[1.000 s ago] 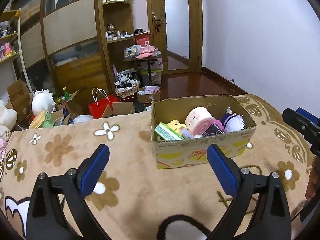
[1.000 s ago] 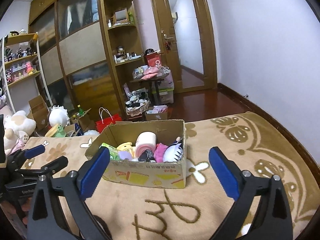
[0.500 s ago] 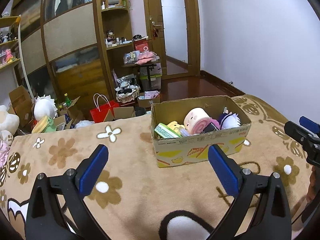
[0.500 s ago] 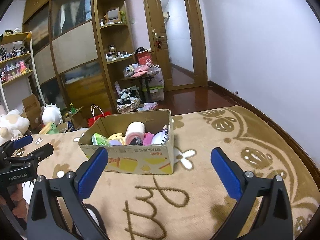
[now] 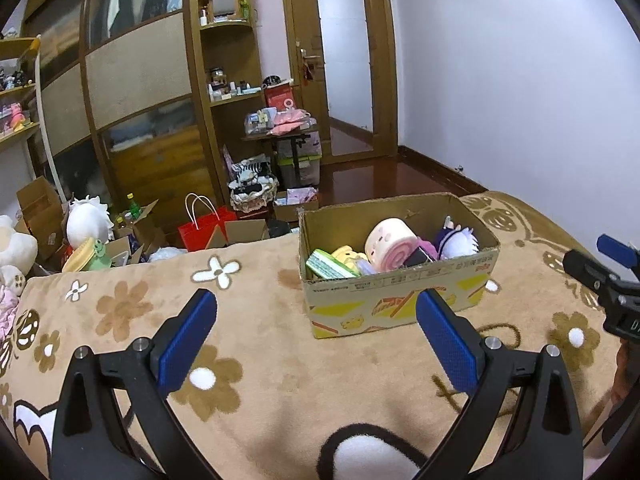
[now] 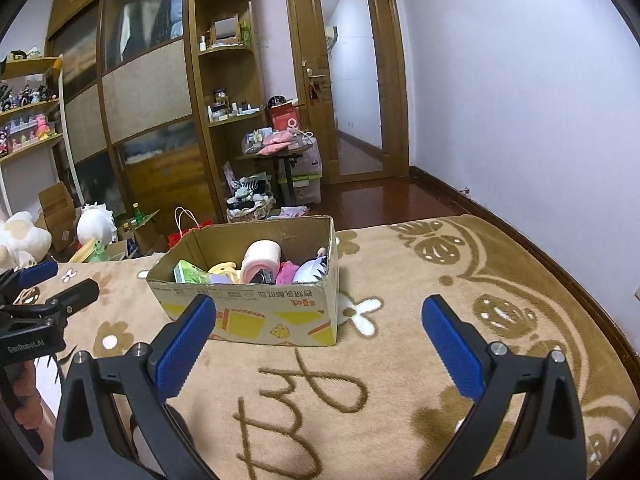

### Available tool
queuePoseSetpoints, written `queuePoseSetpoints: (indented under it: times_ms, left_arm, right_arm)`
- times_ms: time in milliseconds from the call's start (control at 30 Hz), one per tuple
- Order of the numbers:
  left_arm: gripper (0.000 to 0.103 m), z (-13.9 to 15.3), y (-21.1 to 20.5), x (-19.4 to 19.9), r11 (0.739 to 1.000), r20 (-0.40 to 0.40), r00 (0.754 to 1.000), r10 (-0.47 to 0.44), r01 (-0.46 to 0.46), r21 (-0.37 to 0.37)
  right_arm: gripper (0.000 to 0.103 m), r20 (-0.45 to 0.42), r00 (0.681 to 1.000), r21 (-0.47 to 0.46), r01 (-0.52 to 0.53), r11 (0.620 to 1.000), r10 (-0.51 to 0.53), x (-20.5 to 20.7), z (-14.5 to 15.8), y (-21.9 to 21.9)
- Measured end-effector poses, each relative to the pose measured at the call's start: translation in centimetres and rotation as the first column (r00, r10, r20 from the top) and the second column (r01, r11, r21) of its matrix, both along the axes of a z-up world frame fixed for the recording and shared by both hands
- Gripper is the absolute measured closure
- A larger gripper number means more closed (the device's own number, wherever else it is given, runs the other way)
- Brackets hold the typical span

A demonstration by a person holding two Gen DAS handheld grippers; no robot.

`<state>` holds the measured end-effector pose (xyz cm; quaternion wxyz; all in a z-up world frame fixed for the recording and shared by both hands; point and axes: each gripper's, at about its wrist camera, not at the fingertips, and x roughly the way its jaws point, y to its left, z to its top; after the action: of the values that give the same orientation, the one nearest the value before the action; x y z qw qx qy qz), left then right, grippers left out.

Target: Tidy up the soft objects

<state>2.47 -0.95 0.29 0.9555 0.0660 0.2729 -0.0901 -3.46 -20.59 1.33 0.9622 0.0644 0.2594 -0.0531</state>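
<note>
We hold our left gripper [image 5: 316, 330] and right gripper [image 6: 318, 334] wide open, with nothing in them. The brown cardboard box [image 5: 400, 304] of soft toys sits on the tan flower blanket [image 5: 248, 340], ahead of both.

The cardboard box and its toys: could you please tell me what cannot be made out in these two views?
- Box bottom: both views, hidden by the toys piled in it and by its near wall.
- Dark item beside the pink roll: mostly covered by the roll, both views; unidentifiable.
- White-haired plush: right view, lower part hidden behind the box wall.
- Right gripper: left view, cut off by the right edge.
- Print on the box: too small to read.
</note>
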Motion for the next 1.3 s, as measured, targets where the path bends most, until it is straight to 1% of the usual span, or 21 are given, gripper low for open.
queuePoseSetpoints:
  times_ms: [133,200,333,1300]
  left_arm:
    - [0.004,0.09,0.24,-0.02,1.000,0.010,1.000,0.004,-0.003,-0.004]
    - [0.004,-0.08,-0.02,0.11,1.000,0.003,1.000,-0.006,0.006,0.004]
    - [0.004,-0.27,-0.32,0.08,1.000,0.009,1.000,0.005,-0.005,0.026]
    - [0.004,-0.70,-0.35,0.45,1.000,-0.008,1.000,0.010,-0.009,0.025]
  right_arm:
    - [0.000,-0.004,1.000,0.000,-0.003,1.000,0.003,0.03,-0.12,0.14]
    - [0.000,-0.003,1.000,-0.001,-0.003,1.000,0.003,0.02,-0.16,0.18]
    - [0.000,-0.007,1.000,0.001,-0.003,1.000,0.003,0.03,-0.18,0.19]
    - [0.000,-0.018,1.000,-0.011,-0.004,1.000,0.004,0.21,-0.92,0.42]
